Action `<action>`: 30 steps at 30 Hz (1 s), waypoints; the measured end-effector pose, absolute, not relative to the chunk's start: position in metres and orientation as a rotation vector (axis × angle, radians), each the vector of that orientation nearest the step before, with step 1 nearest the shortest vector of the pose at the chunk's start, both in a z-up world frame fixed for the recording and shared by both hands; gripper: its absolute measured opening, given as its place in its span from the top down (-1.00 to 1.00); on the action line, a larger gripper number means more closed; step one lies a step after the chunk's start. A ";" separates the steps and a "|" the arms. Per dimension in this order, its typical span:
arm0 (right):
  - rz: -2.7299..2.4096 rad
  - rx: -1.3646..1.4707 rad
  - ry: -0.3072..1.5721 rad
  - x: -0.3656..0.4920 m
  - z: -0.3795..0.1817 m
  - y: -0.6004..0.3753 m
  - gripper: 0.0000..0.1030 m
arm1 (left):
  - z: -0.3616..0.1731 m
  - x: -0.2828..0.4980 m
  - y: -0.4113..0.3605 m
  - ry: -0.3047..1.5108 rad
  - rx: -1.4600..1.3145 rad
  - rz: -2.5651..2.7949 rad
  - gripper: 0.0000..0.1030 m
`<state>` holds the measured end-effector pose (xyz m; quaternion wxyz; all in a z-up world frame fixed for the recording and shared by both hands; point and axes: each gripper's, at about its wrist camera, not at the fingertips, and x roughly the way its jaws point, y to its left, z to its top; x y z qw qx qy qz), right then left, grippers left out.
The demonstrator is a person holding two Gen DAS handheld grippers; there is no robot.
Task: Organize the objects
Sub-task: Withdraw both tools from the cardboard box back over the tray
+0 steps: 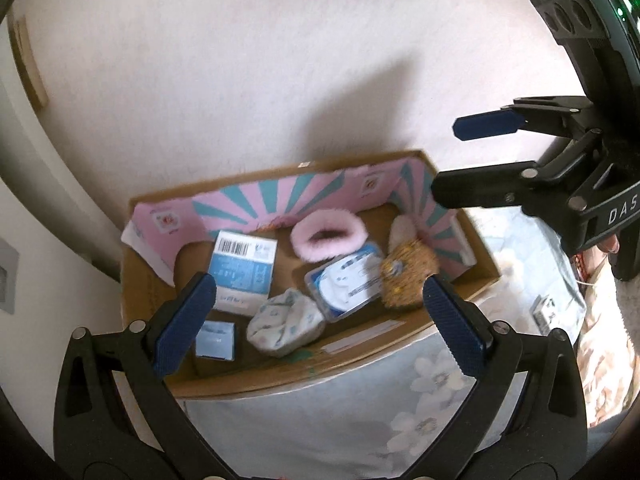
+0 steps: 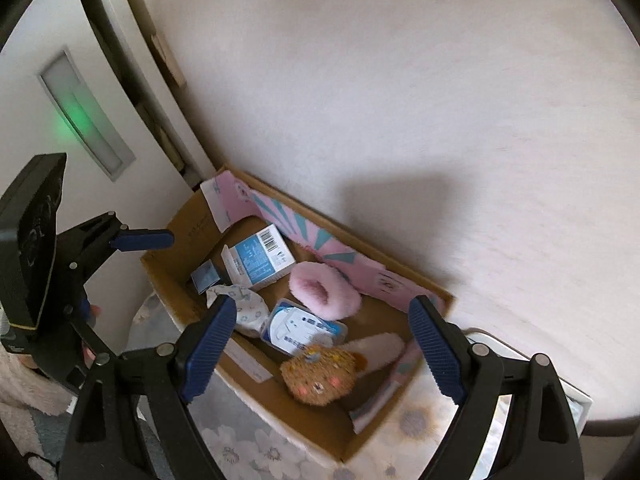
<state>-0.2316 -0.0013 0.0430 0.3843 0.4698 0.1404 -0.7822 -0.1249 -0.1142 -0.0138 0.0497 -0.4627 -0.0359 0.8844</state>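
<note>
An open cardboard box (image 1: 148, 292) (image 2: 176, 232) with pink-and-teal inner flaps sits on a floral cloth by the wall. In it lie a blue-white carton (image 1: 244, 272) (image 2: 260, 258), a small blue box (image 1: 216, 340) (image 2: 205, 276), a patterned cloth bundle (image 1: 284, 322) (image 2: 248, 312), a clear blister pack (image 1: 348, 282) (image 2: 300, 330), a pink fluffy ring (image 1: 328, 236) (image 2: 324, 290), a brown plush toy (image 1: 404, 276) (image 2: 320, 376) and a cream furry item (image 2: 380, 346). My left gripper (image 1: 320, 320) hovers above the box, open and empty. My right gripper (image 2: 320, 356) (image 1: 448, 160) is open and empty, above the box's right side.
A pale wall (image 1: 240, 60) stands behind the box. A white door with a glass slot (image 2: 80, 120) is at the left. The floral cloth (image 1: 360, 420) covers the surface under the box. A small carton (image 1: 544, 314) lies to the right of the box.
</note>
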 end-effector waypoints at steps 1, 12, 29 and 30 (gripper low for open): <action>-2.006 1.190 0.351 -0.230 0.050 0.006 -0.66 | -0.004 -0.121 -0.112 -0.105 -1.399 2.700 -1.00; -2.147 1.099 0.354 -0.203 0.106 0.084 -0.66 | 0.041 -0.121 -0.068 -0.097 -1.261 2.737 -1.00; -2.338 1.050 0.378 -0.167 0.124 0.192 -0.66 | 0.072 -0.128 0.009 -0.132 -1.107 2.754 -1.00; -2.349 1.048 0.386 -0.164 0.123 0.197 -0.66 | 0.072 -0.129 0.014 -0.143 -1.102 2.754 -1.00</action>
